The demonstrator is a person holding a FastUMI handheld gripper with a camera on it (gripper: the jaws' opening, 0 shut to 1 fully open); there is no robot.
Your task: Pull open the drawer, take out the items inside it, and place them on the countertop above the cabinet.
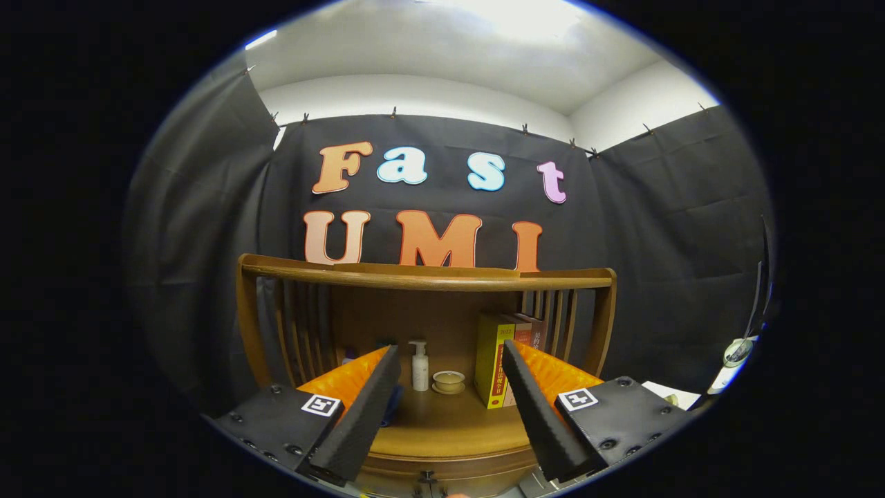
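My gripper (pixel 451 354) is open, its two fingers spread wide with nothing between them. Beyond the fingers stands a wooden cabinet with a slatted rail around its countertop (pixel 442 418). On the countertop I see a white pump bottle (pixel 420 366), a small tan lidded bowl (pixel 449 381) and upright books, the nearest one yellow (pixel 489 370). A small dark handle (pixel 429 477) on the cabinet's front shows just below the countertop's front edge, between the bases of the fingers. The drawer front itself is mostly hidden.
A curved wooden top rail (pixel 425 277) spans the cabinet above the shelf space, with slatted sides (pixel 294 325) left and right. A white surface with a small round object (pixel 736 353) lies to the right of the cabinet. Something blue (pixel 394 401) sits behind the left finger.
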